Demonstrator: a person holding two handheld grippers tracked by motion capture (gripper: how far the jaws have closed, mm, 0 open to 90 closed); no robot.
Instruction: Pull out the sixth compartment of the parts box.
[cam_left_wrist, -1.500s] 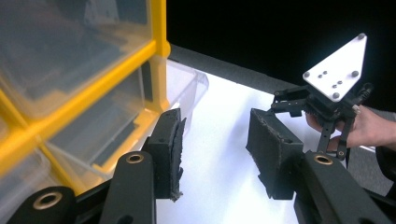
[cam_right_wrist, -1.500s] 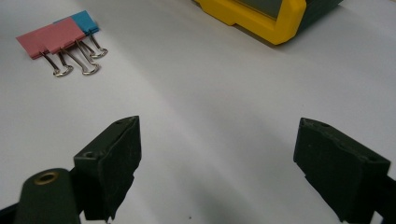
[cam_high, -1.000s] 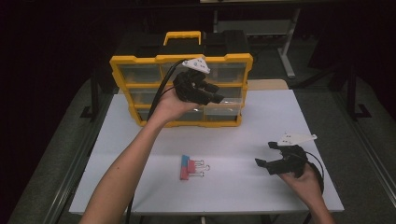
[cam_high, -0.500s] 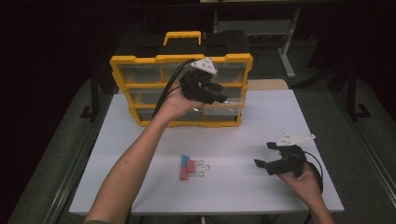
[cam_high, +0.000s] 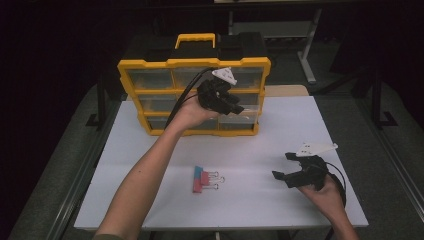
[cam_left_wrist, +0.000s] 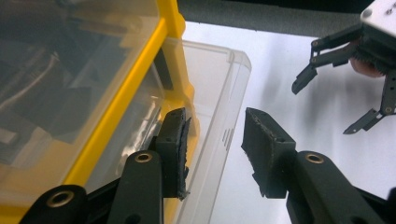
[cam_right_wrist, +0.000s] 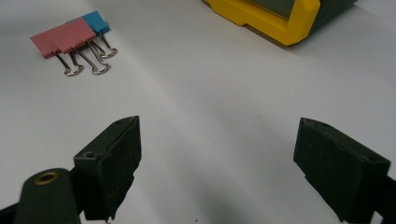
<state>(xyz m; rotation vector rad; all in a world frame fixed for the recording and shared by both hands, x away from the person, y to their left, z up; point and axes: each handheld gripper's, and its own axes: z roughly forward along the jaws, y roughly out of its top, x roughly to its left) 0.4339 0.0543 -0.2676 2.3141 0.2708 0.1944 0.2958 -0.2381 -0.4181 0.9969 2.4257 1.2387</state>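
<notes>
While jaws gape, left tool (cam_left_wrist: 212, 154) straddles clear drawer (cam_left_wrist: 219, 93) front.

Left tongs (cam_high: 239, 107) at yellow organizer's (cam_high: 150, 65) drawer (cam_high: 235, 120).

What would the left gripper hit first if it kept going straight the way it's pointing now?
Probably the clear drawer sticking out of the yellow organiser. In the left gripper view the left gripper has its jaws open right at the drawer's front wall, one jaw inside the wall, one outside. Contact is hard to judge.
</notes>
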